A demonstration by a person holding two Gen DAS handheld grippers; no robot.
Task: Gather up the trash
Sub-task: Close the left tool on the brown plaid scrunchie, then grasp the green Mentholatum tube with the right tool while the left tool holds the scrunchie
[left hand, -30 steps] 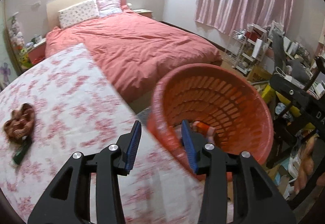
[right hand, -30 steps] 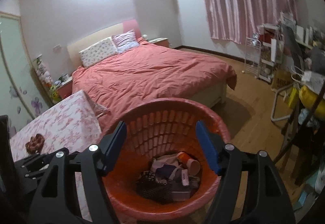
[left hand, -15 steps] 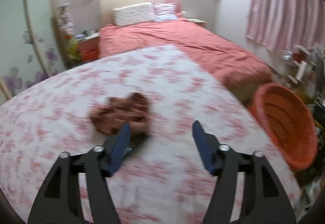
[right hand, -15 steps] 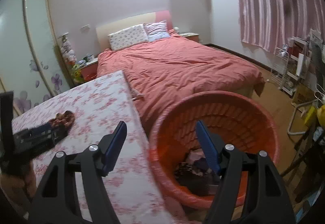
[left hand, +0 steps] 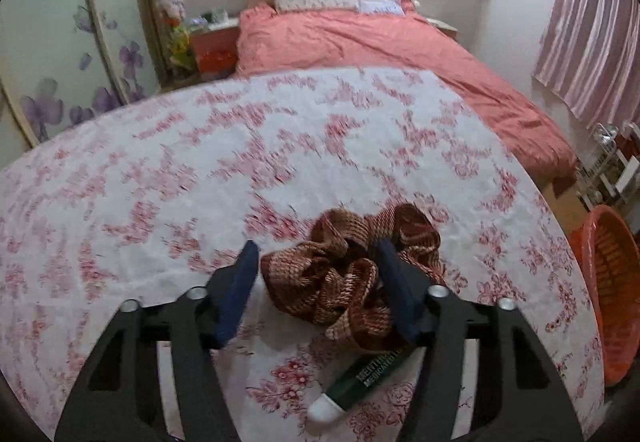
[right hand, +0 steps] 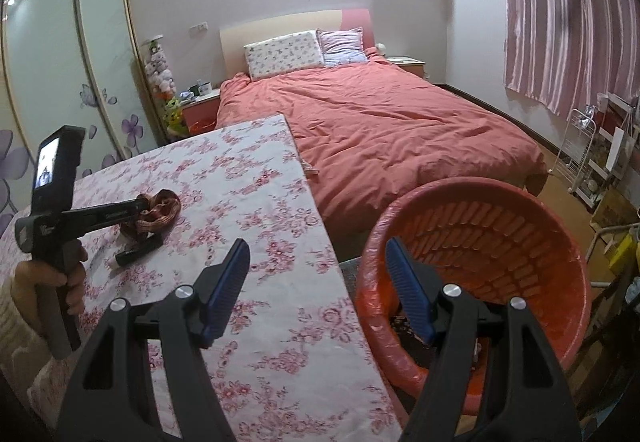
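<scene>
Basket: an orange slatted laundry basket (right hand: 476, 266) stands off the table's right edge, dark, indistinct items low inside.
Cloth: a brown knitted scrunched cloth (left hand: 352, 274) lies on the floral tablecloth (left hand: 200, 169), a dark green tube (left hand: 356, 382) just nearer.
Left gripper (left hand: 316, 282): jaws closing around the cloth, pads not yet pressing.
Right gripper (right hand: 316, 290): jaws wide, holding nothing, straddling the basket's near rim.

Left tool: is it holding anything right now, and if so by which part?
Nothing is held yet. The left tool straddles the crumpled brown cloth on the table, jaws closing, pads not visibly pressing. The right tool is open and empty.
</scene>
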